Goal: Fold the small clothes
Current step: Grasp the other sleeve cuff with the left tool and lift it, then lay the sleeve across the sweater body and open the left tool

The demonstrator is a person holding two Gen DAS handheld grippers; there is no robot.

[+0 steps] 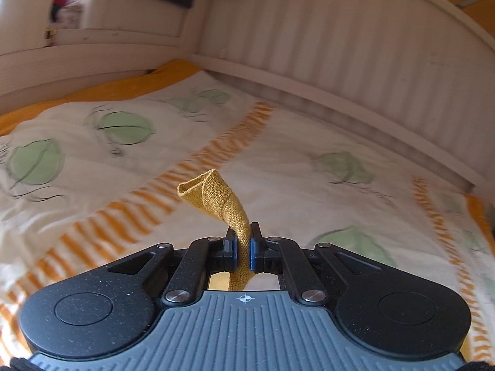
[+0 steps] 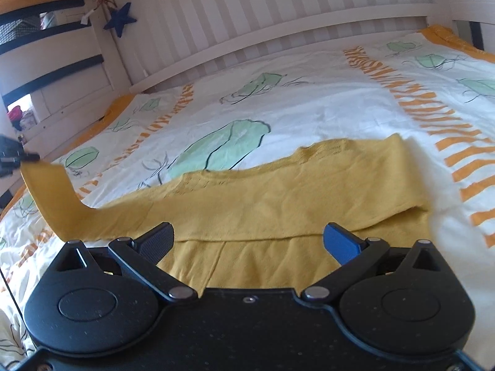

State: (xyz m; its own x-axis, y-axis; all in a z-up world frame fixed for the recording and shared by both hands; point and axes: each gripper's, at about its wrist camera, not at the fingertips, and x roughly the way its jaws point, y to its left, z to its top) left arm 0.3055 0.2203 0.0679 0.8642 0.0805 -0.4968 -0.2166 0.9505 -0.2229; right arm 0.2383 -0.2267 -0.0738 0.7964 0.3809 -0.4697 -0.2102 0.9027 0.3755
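Note:
A mustard-yellow knit garment (image 2: 278, 204) lies on the bed, its right sleeve folded over the body. My left gripper (image 1: 243, 241) is shut on the cuff end of the left sleeve (image 1: 216, 201), which sticks up past the pads. In the right wrist view that sleeve (image 2: 49, 198) rises off the bed to the left gripper (image 2: 18, 157) at the left edge. My right gripper (image 2: 249, 241) hangs open just above the garment's lower body, with nothing between its fingers.
The bed cover (image 2: 309, 108) is white with green leaf prints and orange stripes. A white slatted bed rail (image 2: 278, 31) runs along the far side, and a blue star (image 2: 120, 18) hangs at its corner post. A white panel (image 1: 77, 61) closes the bed's end.

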